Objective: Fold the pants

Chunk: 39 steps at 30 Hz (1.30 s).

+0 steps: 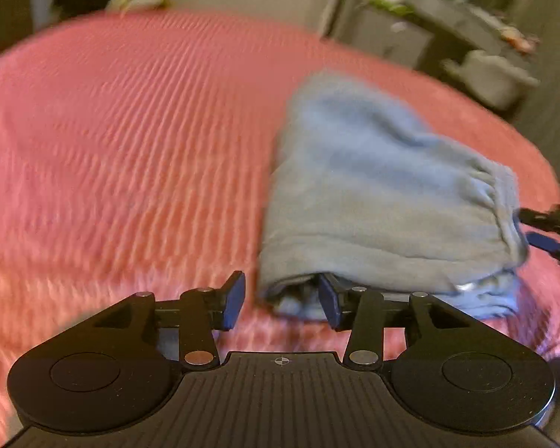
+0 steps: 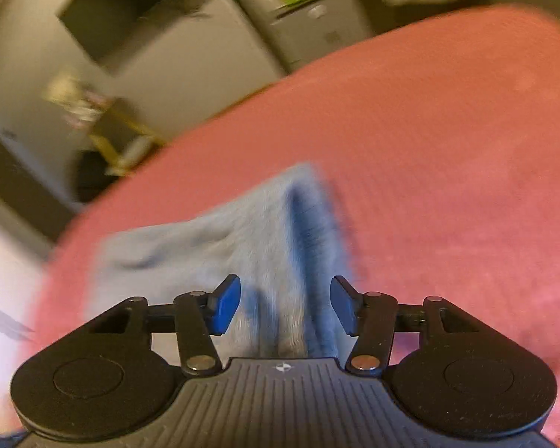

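Note:
Light blue pants (image 1: pixel 384 194) lie folded in a thick bundle on a red ribbed bedspread (image 1: pixel 130 142). My left gripper (image 1: pixel 282 304) is open at the bundle's near left corner, its right finger against the fabric edge. In the left wrist view the right gripper (image 1: pixel 541 229) shows at the far right, by the elastic waistband, open. In the right wrist view my right gripper (image 2: pixel 285 306) is open, with the pants (image 2: pixel 242 239) lying between and beyond the fingers. Both views are blurred by motion.
The bedspread (image 2: pixel 448 149) covers the whole bed. Beyond the bed stand grey cabinets (image 1: pixel 392 37) with clutter on top, a dark shelf (image 1: pixel 466 26) at the right, and a yellow frame (image 2: pixel 119 138) with a dark object on the floor.

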{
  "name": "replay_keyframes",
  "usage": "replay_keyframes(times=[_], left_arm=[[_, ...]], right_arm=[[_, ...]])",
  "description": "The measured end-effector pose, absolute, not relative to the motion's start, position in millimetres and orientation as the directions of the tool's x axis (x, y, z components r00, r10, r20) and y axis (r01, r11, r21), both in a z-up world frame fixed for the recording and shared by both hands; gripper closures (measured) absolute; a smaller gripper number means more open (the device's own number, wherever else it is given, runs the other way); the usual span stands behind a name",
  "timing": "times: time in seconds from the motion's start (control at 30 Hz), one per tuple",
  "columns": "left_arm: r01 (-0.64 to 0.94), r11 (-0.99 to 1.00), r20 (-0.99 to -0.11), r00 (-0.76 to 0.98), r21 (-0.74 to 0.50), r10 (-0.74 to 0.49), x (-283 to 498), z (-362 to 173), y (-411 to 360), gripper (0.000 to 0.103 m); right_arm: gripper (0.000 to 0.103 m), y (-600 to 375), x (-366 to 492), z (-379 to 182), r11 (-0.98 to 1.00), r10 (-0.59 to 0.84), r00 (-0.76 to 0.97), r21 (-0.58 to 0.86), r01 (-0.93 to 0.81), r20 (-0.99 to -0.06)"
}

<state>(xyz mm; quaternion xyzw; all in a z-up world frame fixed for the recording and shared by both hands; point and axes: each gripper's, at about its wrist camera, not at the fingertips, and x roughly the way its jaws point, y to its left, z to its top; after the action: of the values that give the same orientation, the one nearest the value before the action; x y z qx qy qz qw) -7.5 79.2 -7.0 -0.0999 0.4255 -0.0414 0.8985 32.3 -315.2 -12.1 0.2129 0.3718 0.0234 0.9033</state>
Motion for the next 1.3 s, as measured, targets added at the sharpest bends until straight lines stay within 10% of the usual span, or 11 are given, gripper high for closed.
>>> replay_keyframes(times=[0.13, 0.4, 0.6, 0.73, 1.3], left_arm=[[0.006, 0.977, -0.618, 0.774, -0.213, -0.140, -9.0, 28.2, 73.5, 0.023], [-0.044, 0.978, -0.615, 0.783, -0.205, -0.094, 48.5, -25.9, 49.2, 0.030], [-0.094, 0.985, -0.732, 0.680, -0.146, -0.044, 76.0, -66.8, 52.1, 0.012], [-0.118, 0.967, -0.698, 0.712, -0.227, -0.077, 64.7, -60.1, 64.0, 0.027], [-0.110, 0.953, -0.739, 0.659, -0.282, -0.142, 63.5, -59.5, 70.7, 0.022]], right_arm=[[0.048, -302.2, 19.4, -5.3, 0.929, 0.188, 0.792, 0.366, 0.047, -0.580], [0.062, -234.0, 23.7, -2.4, 0.968, 0.251, 0.830, 0.148, -0.204, -0.498], [0.070, -224.0, 35.9, -37.5, 0.975, 0.167, 0.804, -0.028, -0.222, -0.570], [0.069, -227.2, 31.6, -30.0, 0.979, 0.192, 0.810, 0.057, -0.194, -0.554], [0.020, -291.7, 29.9, -50.0, 0.935, 0.248, 0.689, 0.355, 0.014, -0.681]])
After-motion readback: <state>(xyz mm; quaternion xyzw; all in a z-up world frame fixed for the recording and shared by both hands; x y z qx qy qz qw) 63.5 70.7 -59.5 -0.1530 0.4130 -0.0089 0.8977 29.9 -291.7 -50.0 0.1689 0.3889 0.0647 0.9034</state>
